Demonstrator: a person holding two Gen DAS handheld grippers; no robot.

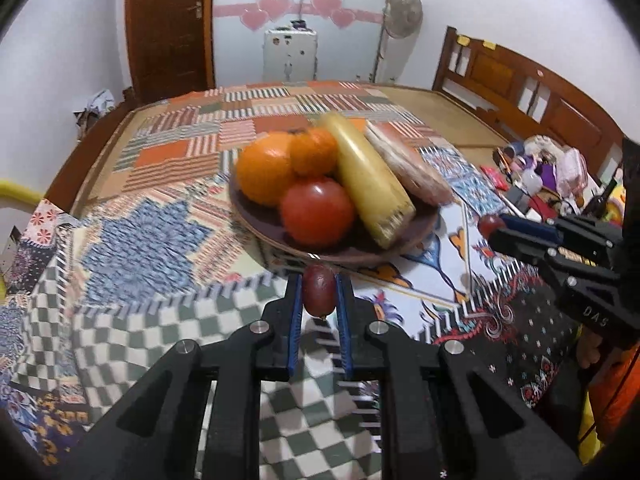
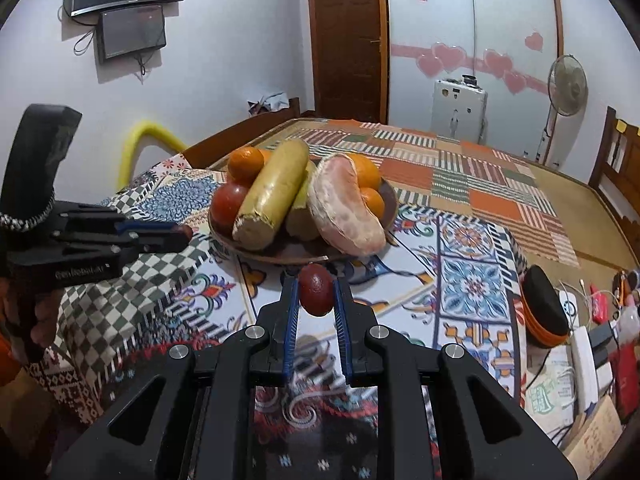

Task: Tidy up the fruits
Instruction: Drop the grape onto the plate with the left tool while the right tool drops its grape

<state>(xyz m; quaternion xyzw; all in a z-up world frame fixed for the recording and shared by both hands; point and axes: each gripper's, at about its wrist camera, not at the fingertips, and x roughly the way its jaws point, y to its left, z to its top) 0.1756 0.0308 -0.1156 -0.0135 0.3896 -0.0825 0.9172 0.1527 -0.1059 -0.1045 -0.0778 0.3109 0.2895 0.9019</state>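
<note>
A brown bowl on the patterned cloth holds oranges, a red tomato, a yellow banana and a pink peeled fruit piece. My left gripper is shut on a small dark red fruit, just in front of the bowl's near rim. My right gripper is shut on another small dark red fruit, also near the bowl. Each gripper shows in the other's view, the right gripper at the right, the left gripper at the left.
The bowl stands on a bed covered with patchwork cloth. A wooden headboard and a pile of clutter lie at the right. A black and orange cap and boxes sit at the bed's right side. A fan stands behind.
</note>
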